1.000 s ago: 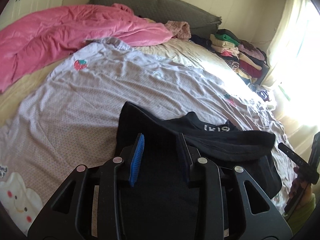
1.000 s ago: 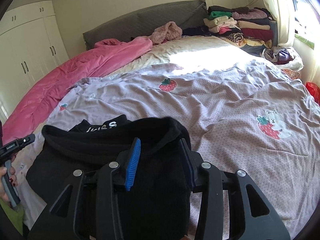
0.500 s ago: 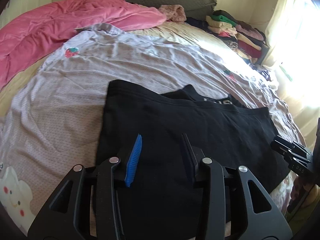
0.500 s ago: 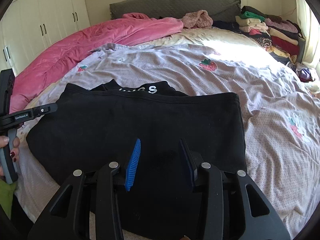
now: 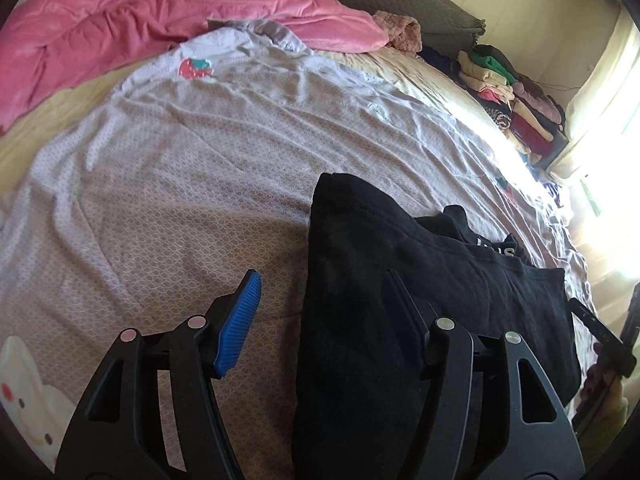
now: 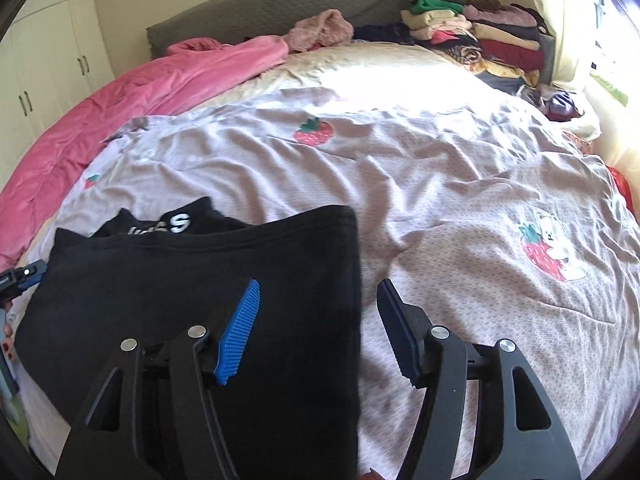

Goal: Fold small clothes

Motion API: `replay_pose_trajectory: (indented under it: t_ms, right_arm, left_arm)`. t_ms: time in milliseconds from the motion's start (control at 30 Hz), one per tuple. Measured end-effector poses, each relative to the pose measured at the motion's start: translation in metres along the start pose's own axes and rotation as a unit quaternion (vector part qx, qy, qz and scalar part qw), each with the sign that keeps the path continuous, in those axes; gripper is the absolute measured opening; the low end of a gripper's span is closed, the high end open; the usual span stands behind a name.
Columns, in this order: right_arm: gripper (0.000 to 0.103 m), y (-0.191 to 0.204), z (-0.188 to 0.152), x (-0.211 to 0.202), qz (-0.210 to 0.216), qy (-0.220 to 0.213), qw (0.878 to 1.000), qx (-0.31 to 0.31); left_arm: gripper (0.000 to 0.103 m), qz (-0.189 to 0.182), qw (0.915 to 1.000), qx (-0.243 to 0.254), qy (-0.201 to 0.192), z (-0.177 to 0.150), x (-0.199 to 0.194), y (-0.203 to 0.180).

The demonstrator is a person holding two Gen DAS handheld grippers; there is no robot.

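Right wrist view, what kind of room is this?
Most likely a bedroom: a bed under a strawberry-print cover, a grey headboard, white wardrobe doors, and stacked folded clothes by the window.

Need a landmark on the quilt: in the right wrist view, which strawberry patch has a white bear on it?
The strawberry patch at right, nearest the right claw; the mid-quilt strawberry is plain with a green leaf.

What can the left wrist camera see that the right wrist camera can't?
Only the left wrist view shows the white cloud face printed on the sheet. Only the right wrist view shows the white wardrobe and the bear with a strawberry. Both show the black garment, pink blanket, stacked clothes, and open hand-held grippers.
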State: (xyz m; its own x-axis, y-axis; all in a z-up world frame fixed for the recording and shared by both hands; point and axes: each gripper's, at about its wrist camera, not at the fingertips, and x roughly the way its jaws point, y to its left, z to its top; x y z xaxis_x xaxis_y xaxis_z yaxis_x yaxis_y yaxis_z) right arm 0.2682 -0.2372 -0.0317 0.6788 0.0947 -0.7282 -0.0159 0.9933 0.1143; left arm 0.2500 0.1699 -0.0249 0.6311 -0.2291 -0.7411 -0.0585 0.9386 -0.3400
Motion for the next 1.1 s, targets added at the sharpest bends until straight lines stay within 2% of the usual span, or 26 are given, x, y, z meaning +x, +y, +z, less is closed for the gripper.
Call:
replay_pose_trajectory:
  t_ms: [100,167,200,233,267,367,533,600,667,767,900,967,1033,1100]
  right_arm:
    - [0.060,-0.006,0.004,0.010,0.004,0.007,1.000,0.007]
    - [0.060,-0.008,0.006,0.016,0.023,0.016,0.999,0.017]
    - [0.060,-0.011,0.008,0.019,0.031,0.018,0.999,0.024]
    - [0.055,-0.013,0.010,0.023,0.040,0.021,0.998,0.033]
    - [0.032,-0.013,0.010,0.026,0.044,0.024,0.998,0.036]
    - [0.010,-0.009,0.010,0.024,0.047,0.018,0.998,0.029]
    - [0.008,-0.014,0.015,-0.005,0.056,-0.042,0.997,0.030]
    - [0.008,-0.017,0.019,-0.011,0.054,-0.053,0.997,0.028]
    - [0.008,-0.018,0.023,-0.008,0.043,-0.052,0.997,0.023]
    - [0.008,-0.017,0.022,0.007,0.032,-0.033,0.999,0.016]
    - [0.010,-0.009,0.012,0.024,-0.005,-0.010,1.000,-0.016]
    - [0.017,-0.005,0.007,0.028,-0.023,-0.007,0.999,-0.028]
    - [0.021,-0.004,0.004,0.029,-0.041,-0.009,0.999,-0.034]
    - [0.023,-0.003,0.002,0.029,-0.049,-0.010,0.998,-0.040]
  left_arm:
    - [0.054,-0.006,0.9999,-0.006,0.006,0.000,0.005,0.000]
    - [0.042,-0.008,0.9999,-0.006,0.003,0.001,0.004,-0.001]
    - [0.025,-0.007,1.0000,-0.001,-0.001,0.001,0.004,-0.003]
    - [0.007,-0.004,1.0000,0.004,-0.004,0.000,0.003,-0.006]
    - [0.004,-0.002,0.9999,0.012,-0.009,0.000,0.001,-0.009]
    - [0.003,0.011,0.9986,0.039,-0.033,0.001,-0.008,-0.019]
    - [0.003,0.008,0.9937,0.063,-0.092,0.011,-0.039,-0.033]
    - [0.003,0.021,0.9910,0.083,-0.103,0.016,-0.041,-0.044]
    - [0.003,0.037,0.9899,0.093,-0.100,0.019,-0.034,-0.049]
    - [0.003,0.073,0.9912,0.088,-0.066,0.015,-0.008,-0.043]
    - [0.004,0.091,0.9924,0.081,-0.018,0.001,0.019,-0.024]
    - [0.007,0.092,0.9925,0.079,-0.019,-0.002,0.021,-0.020]
    - [0.013,0.094,0.9923,0.078,-0.021,-0.002,0.018,-0.020]
    - [0.015,0.094,0.9921,0.079,-0.024,-0.003,0.016,-0.021]
